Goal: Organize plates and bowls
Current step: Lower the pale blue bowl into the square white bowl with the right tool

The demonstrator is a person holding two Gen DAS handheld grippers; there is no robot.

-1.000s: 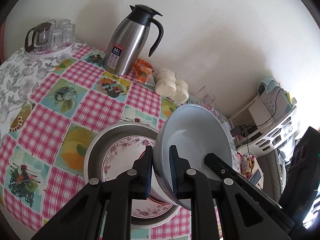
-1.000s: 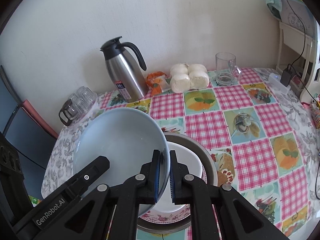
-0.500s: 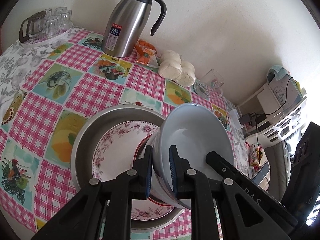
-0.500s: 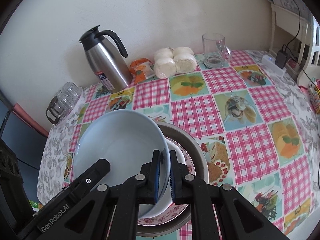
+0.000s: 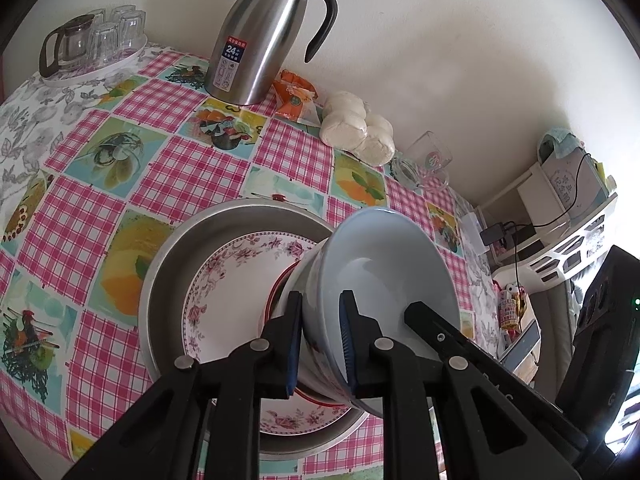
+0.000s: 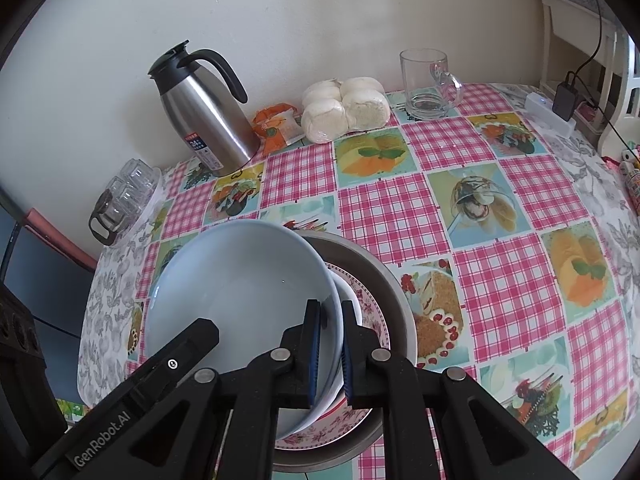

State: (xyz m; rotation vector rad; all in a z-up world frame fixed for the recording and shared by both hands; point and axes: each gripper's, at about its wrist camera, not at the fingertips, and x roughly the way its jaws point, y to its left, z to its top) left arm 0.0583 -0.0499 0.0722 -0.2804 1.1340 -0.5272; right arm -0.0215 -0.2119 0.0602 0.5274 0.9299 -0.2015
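Observation:
A pale blue bowl (image 5: 384, 276) is held by both grippers on opposite rims. My left gripper (image 5: 320, 344) is shut on its near rim; my right gripper (image 6: 330, 354) is shut on the other rim of the same bowl (image 6: 240, 300). The bowl sits in a white bowl (image 6: 352, 308) with a red band, on a floral plate (image 5: 236, 276) inside a steel pan (image 5: 200, 236). The plate (image 6: 376, 312) and pan (image 6: 396, 288) also show in the right wrist view. The other gripper's finger lies inside the bowl in each view.
A steel thermos (image 5: 260, 36) stands by the wall, with an orange packet (image 5: 294, 96), wrapped buns (image 5: 356, 128) and a glass mug (image 5: 424, 164) to its right. A tray of glasses (image 5: 88, 48) sits far left. A white shelf with cables (image 5: 560, 216) stands at the right.
Both grippers have lowered the blue bowl toward the stack; it now rests lower in the white bowl. Both grips are unchanged.

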